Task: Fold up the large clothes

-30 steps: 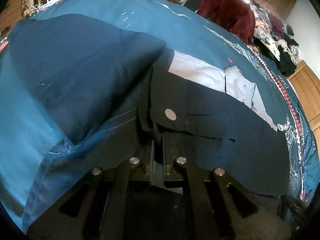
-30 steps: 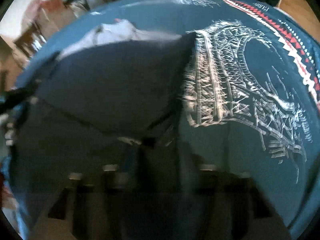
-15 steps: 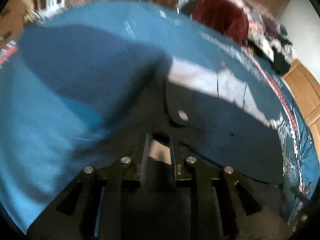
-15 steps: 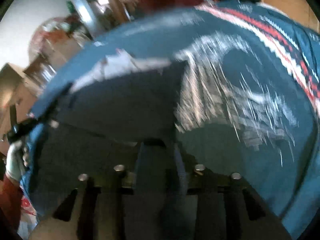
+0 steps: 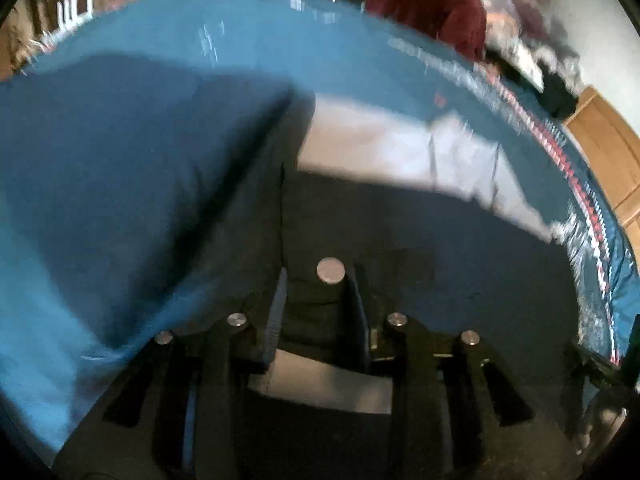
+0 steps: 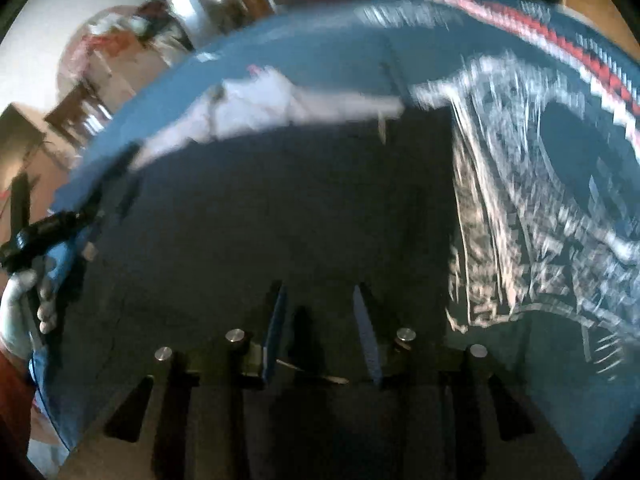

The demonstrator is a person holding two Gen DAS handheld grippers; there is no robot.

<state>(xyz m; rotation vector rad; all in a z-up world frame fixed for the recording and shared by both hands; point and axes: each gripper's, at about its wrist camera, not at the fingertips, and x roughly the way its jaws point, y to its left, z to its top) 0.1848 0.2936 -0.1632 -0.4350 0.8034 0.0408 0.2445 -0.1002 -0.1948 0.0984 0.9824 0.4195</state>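
**Dark trousers spread on a blue bedcover, both grippers parted**

The dark trousers (image 5: 420,240) lie flat on the blue bedcover (image 5: 120,160), their pale lining (image 5: 380,148) turned out along the far edge. Both views are smeared by motion, so seams and stitching are hard to read, and the near part of the garment is hidden under each gripper's black body. A round metal button (image 5: 330,270) on the waistband sits right between the tips of the left gripper (image 5: 320,280), whose fingers stand apart with cloth lying in the gap; whether they touch the fabric cannot be told. From the right wrist view the right gripper (image 6: 320,300) is likewise spread, its fingers empty above the dark cloth (image 6: 280,220). At that view's left edge a gloved hand (image 6: 22,312) holds the other tool, partly cut off. White printed artwork (image 6: 540,220) marks the bedcover beside the trousers. A dark red garment (image 5: 428,8) lies beyond the bed, blurred.
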